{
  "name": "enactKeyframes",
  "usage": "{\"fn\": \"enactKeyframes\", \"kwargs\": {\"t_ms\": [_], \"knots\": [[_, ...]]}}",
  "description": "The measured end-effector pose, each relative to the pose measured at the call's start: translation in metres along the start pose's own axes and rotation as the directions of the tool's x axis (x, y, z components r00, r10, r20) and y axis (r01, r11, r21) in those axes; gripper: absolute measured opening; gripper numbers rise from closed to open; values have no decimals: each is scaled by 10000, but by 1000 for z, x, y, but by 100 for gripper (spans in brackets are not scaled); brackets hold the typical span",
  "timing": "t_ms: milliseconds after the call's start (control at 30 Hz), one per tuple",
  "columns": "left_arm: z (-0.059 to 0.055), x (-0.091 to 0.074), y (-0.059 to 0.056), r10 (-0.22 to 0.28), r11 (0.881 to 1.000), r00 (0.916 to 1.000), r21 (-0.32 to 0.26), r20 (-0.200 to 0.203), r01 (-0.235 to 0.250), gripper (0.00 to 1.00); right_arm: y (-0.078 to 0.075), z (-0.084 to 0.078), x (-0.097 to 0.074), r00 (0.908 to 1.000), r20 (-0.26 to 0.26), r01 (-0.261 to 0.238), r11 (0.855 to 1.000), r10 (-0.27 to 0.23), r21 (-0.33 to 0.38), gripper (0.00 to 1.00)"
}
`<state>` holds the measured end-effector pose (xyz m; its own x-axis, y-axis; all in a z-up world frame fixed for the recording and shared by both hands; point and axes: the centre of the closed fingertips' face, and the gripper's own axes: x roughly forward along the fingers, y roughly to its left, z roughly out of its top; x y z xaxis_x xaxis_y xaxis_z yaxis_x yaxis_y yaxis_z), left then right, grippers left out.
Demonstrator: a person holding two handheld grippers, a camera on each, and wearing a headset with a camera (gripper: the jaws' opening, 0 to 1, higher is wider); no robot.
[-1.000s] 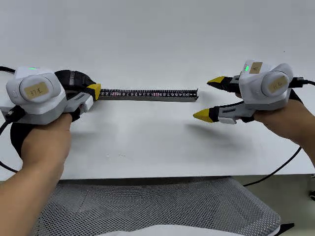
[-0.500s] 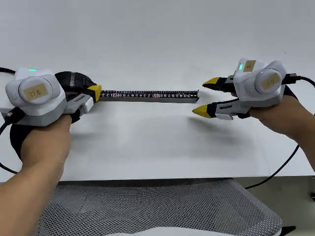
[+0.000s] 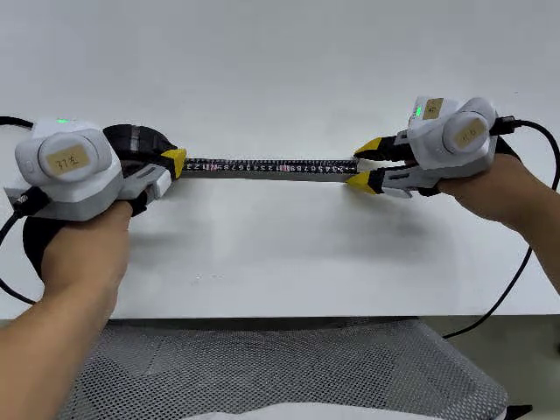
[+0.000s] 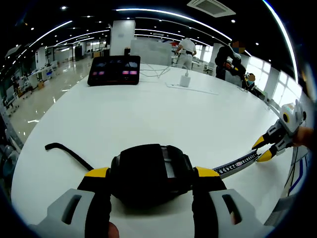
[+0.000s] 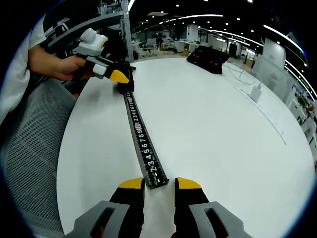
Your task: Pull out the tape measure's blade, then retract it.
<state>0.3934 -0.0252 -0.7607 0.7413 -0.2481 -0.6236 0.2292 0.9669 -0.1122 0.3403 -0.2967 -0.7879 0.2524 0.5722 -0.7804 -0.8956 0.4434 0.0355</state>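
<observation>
Head view: right gripper [image 3: 361, 164] now straddles blade [image 3: 271, 165] tip, previously apart

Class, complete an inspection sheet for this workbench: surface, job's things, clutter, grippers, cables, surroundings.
Surface: white table, plain.
Job's things: tape measure, blade pulled out across the table.
Clutter: dark display panel and white adapter on the far side.
Grippers: left gripper shut on the tape measure; right gripper open, jaws either side of the blade's tip.
Cables: black cable on the table; gripper lead trailing behind the right gripper.
Surroundings: mesh chair below the table edge; people at far benches.
</observation>
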Motion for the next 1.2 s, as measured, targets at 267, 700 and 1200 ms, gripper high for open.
{"fn": "enactKeyframes", "kwargs": {"t_ms": [267, 700, 1200], "knots": [[0, 0, 0, -20, 10000, 10000, -26, -29, 20, 62, 0, -1, 2, 9999, -60, -143, 9993, 141, -339, 14], [0, 1, 0, 4, 10000, 10000, -72, -38, -4, 62, 1, 1, 2, 9999, 45, -124, 9979, 127, -633, 11], [0, 1, 1, -64, 9999, 9999, 90, -155, 65, 60, 2, 0, 2, 9999, -47, -136, 9978, 133, -657, 10]]}}
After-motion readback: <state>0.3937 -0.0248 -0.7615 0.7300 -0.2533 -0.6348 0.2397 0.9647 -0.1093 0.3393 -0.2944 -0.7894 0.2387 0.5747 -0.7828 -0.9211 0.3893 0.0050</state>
